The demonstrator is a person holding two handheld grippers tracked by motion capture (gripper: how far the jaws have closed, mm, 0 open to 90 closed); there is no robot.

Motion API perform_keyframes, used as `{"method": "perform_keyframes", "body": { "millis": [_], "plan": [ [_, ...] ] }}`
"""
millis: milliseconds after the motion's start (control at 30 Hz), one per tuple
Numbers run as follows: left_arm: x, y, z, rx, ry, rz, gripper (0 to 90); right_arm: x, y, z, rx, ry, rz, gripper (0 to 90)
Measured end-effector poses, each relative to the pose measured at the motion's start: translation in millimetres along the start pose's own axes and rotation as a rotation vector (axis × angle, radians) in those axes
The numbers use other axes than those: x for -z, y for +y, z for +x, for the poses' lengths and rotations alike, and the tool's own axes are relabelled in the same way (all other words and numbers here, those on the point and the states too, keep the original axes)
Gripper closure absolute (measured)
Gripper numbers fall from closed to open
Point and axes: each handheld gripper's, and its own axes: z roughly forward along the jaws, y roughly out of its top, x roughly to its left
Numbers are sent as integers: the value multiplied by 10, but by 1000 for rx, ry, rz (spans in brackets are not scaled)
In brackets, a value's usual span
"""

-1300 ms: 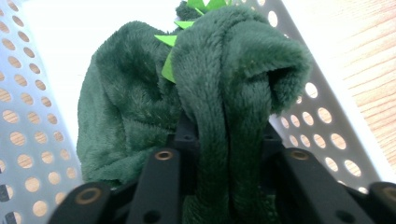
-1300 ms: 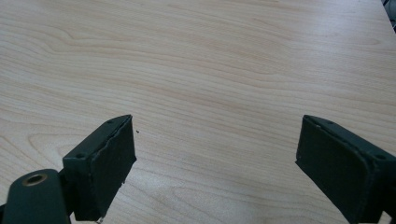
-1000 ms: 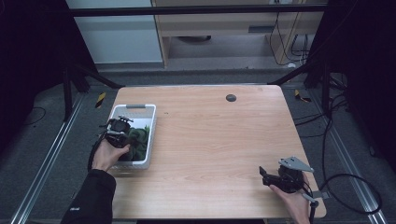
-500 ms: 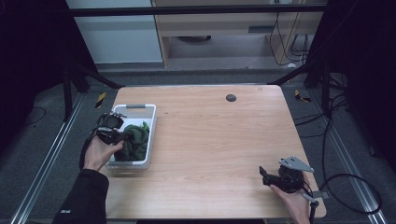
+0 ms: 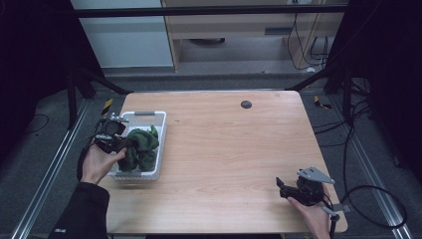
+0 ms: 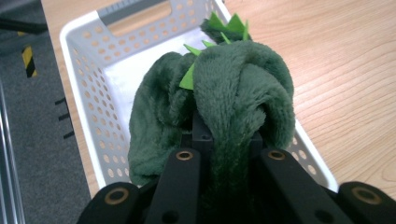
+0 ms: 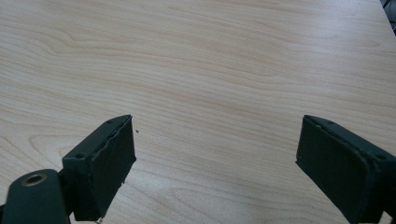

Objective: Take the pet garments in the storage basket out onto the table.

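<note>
So the white basket (image 5: 155,144) sits at the worktop's (image 5: 234,149) left edge, left tongs (image 5: 121,144) clamped on a green plush toy (image 6: 233,88) bunched over it. Everything right of the basket is bare wood, with right tongs (image 5: 281,186) spread wide near the front-right corner. Dark floor all around

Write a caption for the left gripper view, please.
Left gripper shut on a green plush toy above a white basket.
</note>
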Motion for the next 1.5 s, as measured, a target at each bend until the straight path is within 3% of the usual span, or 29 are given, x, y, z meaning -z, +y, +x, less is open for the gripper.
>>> {"method": "perform_keyframes", "body": {
  "millis": [367, 867, 1233, 1367, 1500],
  "plan": [
    [277, 119, -95, -39, 2, -66, 824, 3, 0, -3, 0, -1, -3, 115],
    [565, 206, -160, -74, -15, -105, 824, 16, 9, -8, 1, 0, -16, 114],
    [800, 282, -378, -149, -49, -125, 824, 17, 11, -8, 2, -1, -19, 114],
    [824, 316, -474, -188, -51, -129, 824, 21, 11, -9, 1, 0, -20, 114],
    [814, 340, -599, -209, -80, -121, 824, 32, 11, -19, -2, -3, -25, 114]
  ]
}}
